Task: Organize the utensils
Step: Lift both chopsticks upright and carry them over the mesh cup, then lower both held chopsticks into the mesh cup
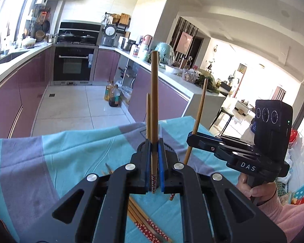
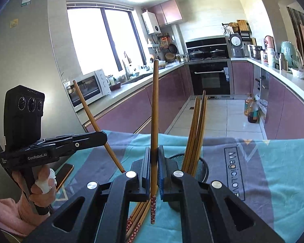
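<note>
Closest to the lens, the left gripper [image 1: 154,162] is clamped on one chopstick [image 1: 154,109], held near its patterned red end so the plain tip stands upright. That grip looks chosen so the stick can go tip-up into the holder. Beside it, to the right, the right gripper [image 1: 192,136] pinches a second chopstick [image 1: 198,119] the same way; in its own view the jaws are pressed onto the shaft [image 2: 155,121], patterned end hanging below. Each tool is carried by a hand [image 1: 255,190] in a pink sleeve.

Largest of what lies beneath is the worktop, covered by a teal and grey cloth [image 1: 50,162] that likely keeps the sticks from rolling. On it, just beyond the right gripper, stands a black mesh holder [image 2: 202,168] with a bundle of chopsticks [image 2: 196,133] leaning upright inside; I count about four or five, though they overlap too much to be sure. Loose chopsticks [image 1: 148,222] lie flat on the cloth at the near edge, at least three, partly hidden by the gripper. A dark flat phone-like thing [image 2: 63,173] rests at the left.

So: two held, a handful sorted, several waiting.
</note>
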`<move>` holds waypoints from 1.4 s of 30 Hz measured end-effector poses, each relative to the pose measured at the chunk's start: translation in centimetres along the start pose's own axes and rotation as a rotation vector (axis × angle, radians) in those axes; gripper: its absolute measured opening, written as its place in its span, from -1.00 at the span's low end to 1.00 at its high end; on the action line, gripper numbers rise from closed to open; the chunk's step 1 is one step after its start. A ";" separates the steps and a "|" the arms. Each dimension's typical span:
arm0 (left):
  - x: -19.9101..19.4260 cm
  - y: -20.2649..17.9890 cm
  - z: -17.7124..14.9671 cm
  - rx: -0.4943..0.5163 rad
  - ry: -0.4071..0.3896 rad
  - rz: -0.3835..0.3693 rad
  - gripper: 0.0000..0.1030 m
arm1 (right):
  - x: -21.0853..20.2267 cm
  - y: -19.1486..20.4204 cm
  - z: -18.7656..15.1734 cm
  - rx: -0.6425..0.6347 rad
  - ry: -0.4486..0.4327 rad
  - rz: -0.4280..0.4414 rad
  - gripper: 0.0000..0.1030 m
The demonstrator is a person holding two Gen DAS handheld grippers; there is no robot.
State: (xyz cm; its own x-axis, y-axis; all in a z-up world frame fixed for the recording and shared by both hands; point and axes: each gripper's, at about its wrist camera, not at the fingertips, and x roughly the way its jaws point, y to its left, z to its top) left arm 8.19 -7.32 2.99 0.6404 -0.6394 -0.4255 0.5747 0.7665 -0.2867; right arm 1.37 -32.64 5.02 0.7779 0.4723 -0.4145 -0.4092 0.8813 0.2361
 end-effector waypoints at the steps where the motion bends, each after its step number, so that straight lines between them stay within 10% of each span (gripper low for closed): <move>1: -0.2 -0.2 0.4 0.003 -0.009 -0.002 -0.86 | -0.1 -0.1 0.4 -0.005 -0.012 -0.004 -0.89; 12: -0.4 -3.2 4.3 0.075 -0.082 0.017 -0.85 | -0.6 -0.8 3.7 -0.014 -0.104 -0.042 -0.89; 42: 10.2 -2.2 1.0 0.114 0.225 0.069 -0.85 | 7.1 -3.5 -0.4 0.066 0.164 -0.104 -0.87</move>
State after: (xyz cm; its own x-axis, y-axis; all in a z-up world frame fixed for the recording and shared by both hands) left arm 13.98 -15.61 0.09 0.5579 -0.5460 -0.6250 0.5955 0.7879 -0.1567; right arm 8.14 -32.35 0.87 0.7244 0.3795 -0.5755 -0.2946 0.9252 0.2393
